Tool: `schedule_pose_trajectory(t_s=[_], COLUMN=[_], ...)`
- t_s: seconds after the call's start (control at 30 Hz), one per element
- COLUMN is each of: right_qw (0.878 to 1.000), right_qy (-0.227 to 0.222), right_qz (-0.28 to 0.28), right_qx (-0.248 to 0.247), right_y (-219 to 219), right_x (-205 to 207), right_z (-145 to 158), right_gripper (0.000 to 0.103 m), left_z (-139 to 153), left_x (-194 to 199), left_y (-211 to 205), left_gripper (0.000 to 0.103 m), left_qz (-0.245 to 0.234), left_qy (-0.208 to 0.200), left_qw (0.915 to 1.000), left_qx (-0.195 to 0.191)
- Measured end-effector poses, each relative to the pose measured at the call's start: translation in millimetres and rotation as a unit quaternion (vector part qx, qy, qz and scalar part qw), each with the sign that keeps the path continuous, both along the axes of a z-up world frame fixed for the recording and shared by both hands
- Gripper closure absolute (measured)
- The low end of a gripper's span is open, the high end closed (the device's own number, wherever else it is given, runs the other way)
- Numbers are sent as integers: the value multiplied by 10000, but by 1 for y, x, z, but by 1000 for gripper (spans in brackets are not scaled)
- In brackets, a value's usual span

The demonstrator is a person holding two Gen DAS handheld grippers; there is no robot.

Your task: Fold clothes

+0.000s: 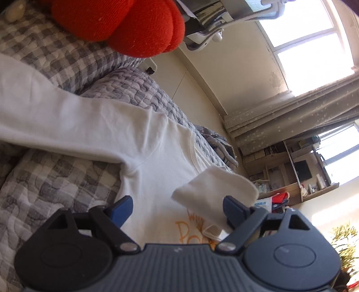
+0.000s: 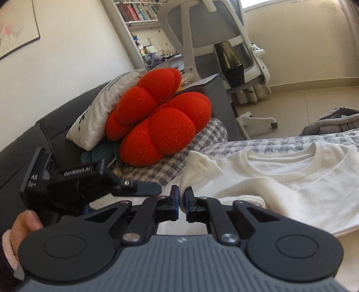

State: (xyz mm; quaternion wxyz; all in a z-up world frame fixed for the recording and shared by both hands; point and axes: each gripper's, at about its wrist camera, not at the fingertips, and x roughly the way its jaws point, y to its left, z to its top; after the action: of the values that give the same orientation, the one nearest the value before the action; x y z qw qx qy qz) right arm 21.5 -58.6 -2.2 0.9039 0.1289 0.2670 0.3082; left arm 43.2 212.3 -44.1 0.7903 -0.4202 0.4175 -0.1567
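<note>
A grey checked quilt (image 1: 56, 175) covers the sofa, with a white shirt (image 1: 143, 143) spread flat on it. The left gripper (image 1: 177, 210) gapes wide above the shirt, holding nothing. The right gripper (image 2: 181, 198) is pinched closed, empty, just over the shirt's sleeve (image 2: 202, 170).

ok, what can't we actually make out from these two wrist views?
- Orange print on the white shirt: left wrist view, mostly hidden by the left gripper body and the folded sleeve.
- Shirt hem: cut off in both views by the gripper bodies.
- Whether the shut right gripper pinches any fabric: right wrist view, its jaws hide the gap.
- Book titles on the bookshelf: too small.
</note>
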Motion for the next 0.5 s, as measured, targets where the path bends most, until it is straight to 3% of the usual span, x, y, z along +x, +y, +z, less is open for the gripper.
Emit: schedule_pose_trajectory(t_s=[0.1,0.2,0.3,0.37,0.47,0.5], right_qw=[9988,9955,9903,9869,9852,9861], right_qy=[54,110,244,350,393,411], right_qz=[321,616,895,1029,1048,1031], right_qx=[-363,-712,-1030,-1188,-1302,-1240], right_y=[17,33,43,45,37,31], right_x=[-5,-11,-16,-22,-26,-27], right_z=[-10,-19,-26,-30,-29,-27], right_gripper=[95,94,88,88,84,79], left_z=[-14,-15,-10,-6,-3,-2], left_x=[-1,-3,-5,-6,-6,-6], left_y=[11,12,7,1,-9,-13], left_gripper=[15,15,18,24,42,52], left_qz=[69,49,-77,-151,-222,-246], left_qy=[303,365,312,319,372,388], left_qw=[9986,9988,9995,9992,9973,9961], left_qx=[-437,-317,-38,181,599,749])
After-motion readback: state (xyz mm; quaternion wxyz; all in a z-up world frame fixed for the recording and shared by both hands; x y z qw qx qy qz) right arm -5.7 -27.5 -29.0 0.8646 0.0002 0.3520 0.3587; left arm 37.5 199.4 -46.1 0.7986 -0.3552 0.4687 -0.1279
